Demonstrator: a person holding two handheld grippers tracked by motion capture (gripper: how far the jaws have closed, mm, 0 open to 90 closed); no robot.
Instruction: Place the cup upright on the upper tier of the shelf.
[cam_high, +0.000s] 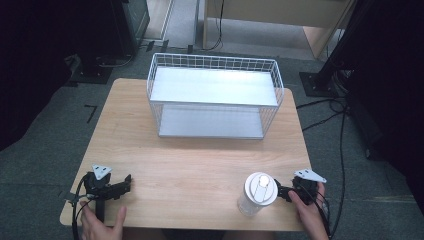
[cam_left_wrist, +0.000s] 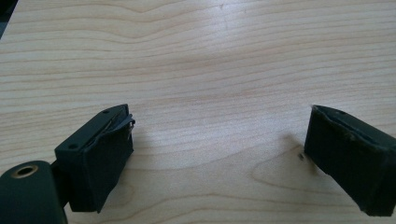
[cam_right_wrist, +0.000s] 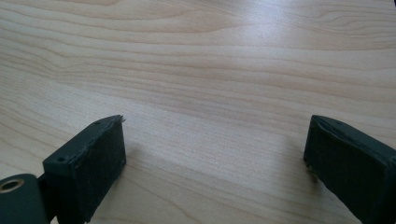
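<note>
Cup (cam_high: 258, 194) at lower right of frame, just left of right gripper (cam_high: 284, 192); jaws wide apart, holding nothing.

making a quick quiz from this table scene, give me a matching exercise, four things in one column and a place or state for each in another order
Things:
1. wire basket
2. cup
3. left gripper
4. right gripper

Places or states:
A. near the table's front left corner, jaws open over bare wood
B. far middle of the table, on its side with its open side facing the person
C. beside the cup, on its right as the high view shows it, jaws open
D. upright near the front right, white lid on

Pairs: 1-B, 2-D, 3-A, 4-C
</note>
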